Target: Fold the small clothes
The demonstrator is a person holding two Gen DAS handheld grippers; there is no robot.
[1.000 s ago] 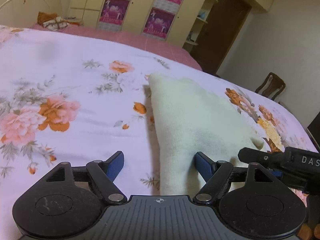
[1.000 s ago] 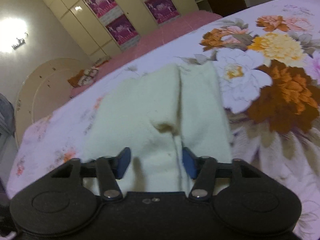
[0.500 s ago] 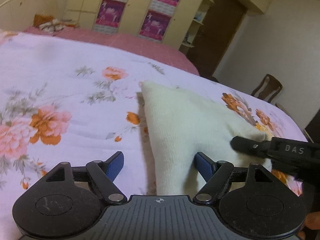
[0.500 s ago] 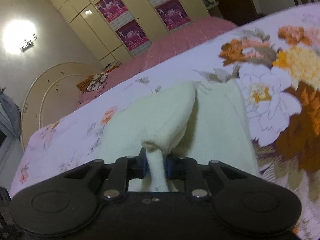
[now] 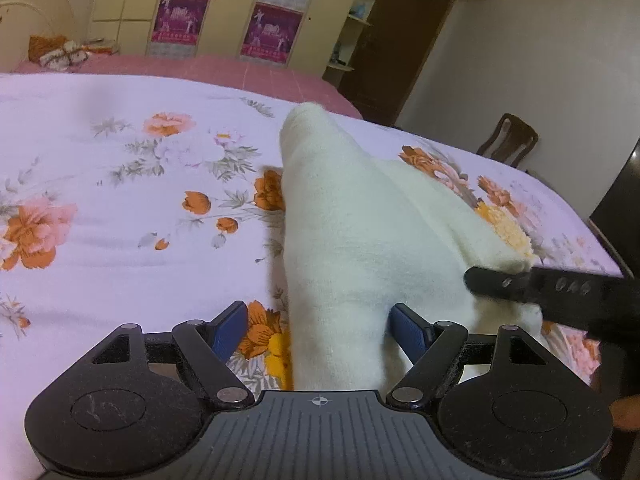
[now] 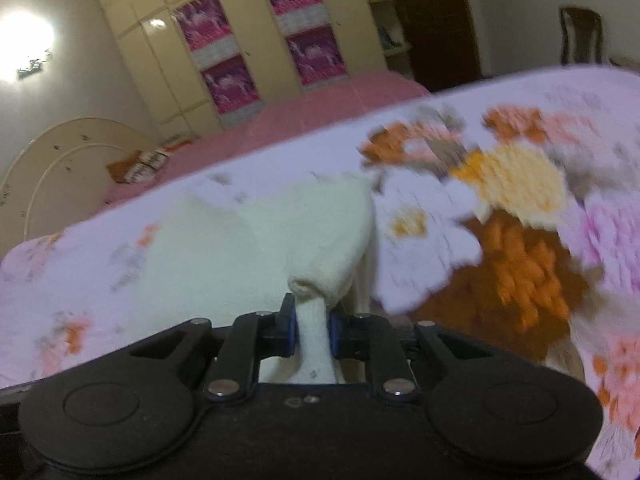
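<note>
A small cream knit garment (image 5: 360, 240) lies on the floral bedsheet (image 5: 100, 208); it also shows in the right wrist view (image 6: 280, 240). My left gripper (image 5: 320, 330) is open, its blue pads either side of the garment's near end. My right gripper (image 6: 313, 326) is shut on a pinched fold of the garment and lifts it off the sheet. The right gripper also shows in the left wrist view (image 5: 552, 292), at the garment's right edge.
The floral sheet (image 6: 520, 240) covers a pink bed. A wardrobe with pink posters (image 5: 224, 16) stands behind, with a dark door (image 5: 396, 32) and a wooden chair (image 5: 508, 140) to the right. A small bundle (image 5: 60, 52) lies at the far left.
My right gripper closed on a fold of the garment and raised it, pulling it leftward over the rest. The left gripper stayed open at the near end.
</note>
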